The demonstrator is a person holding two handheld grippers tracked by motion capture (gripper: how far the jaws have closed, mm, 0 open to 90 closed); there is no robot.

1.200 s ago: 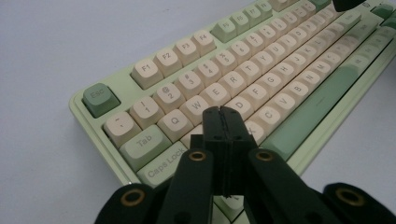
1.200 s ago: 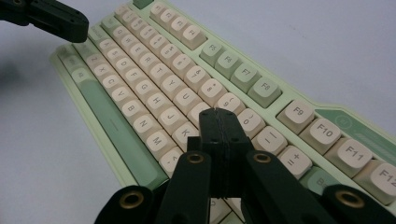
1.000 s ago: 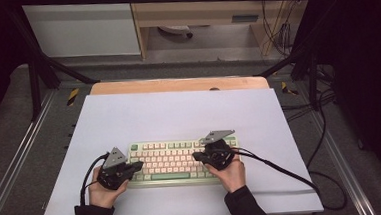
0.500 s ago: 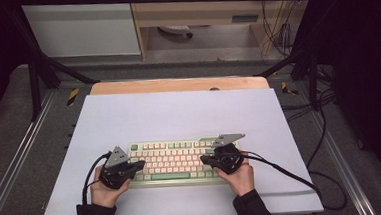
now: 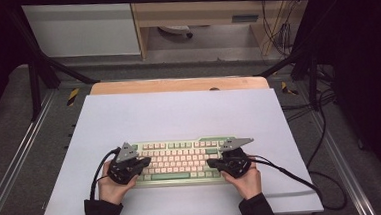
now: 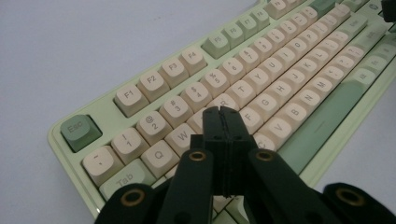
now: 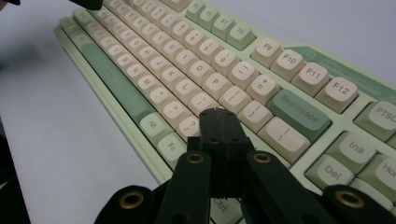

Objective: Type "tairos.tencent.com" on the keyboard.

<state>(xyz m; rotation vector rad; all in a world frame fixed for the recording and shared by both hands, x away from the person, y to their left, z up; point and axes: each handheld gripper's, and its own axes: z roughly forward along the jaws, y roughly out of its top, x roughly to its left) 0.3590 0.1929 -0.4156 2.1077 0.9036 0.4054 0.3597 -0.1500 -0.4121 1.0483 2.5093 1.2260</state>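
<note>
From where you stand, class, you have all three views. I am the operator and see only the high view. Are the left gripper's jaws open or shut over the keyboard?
Observer: Shut. In the left gripper view the left gripper has its two black jaws pressed together, with nothing between them.
Operator: Which keys is it over?
Observer: Its tip is over the letter rows of the pale green keyboard with cream keys, just right of the W key. I cannot tell whether it touches.
Operator: And the other one?
Observer: The right gripper is shut too, and its tip is beside the ? key.
</note>
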